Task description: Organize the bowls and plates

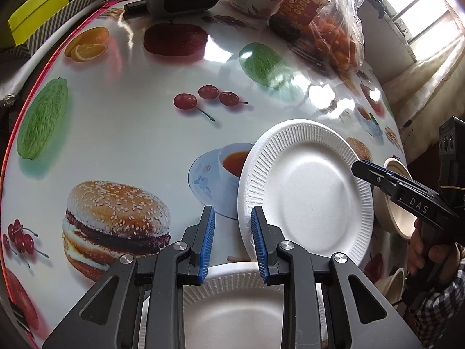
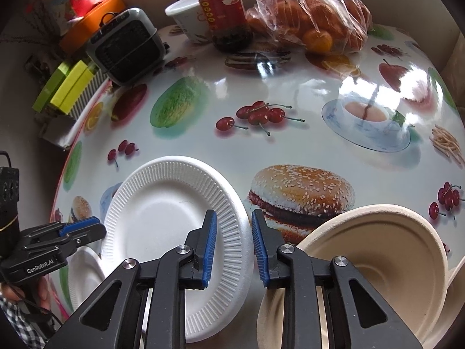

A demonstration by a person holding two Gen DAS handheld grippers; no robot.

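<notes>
A white ribbed foam plate [image 1: 308, 192] lies on the printed table; it also shows in the right wrist view [image 2: 162, 218]. My right gripper [image 2: 234, 250] is open, its jaws astride that plate's right rim; in the left wrist view it reaches in from the right [image 1: 375, 174]. My left gripper [image 1: 232, 241] is open at the plate's left rim, above a second white plate [image 1: 232, 299], and shows at the left of the right wrist view [image 2: 81, 231]. A beige bowl [image 2: 375, 258] sits by my right fingers.
At the table's far side stand a black and grey appliance [image 2: 128, 46], a white tub [image 2: 189, 20], a sauce jar [image 2: 226, 11] and a bag of oranges [image 2: 314, 14]. Green boxes [image 2: 66, 87] lie off the left edge. Another beige bowl [image 1: 392, 285] sits near the hand.
</notes>
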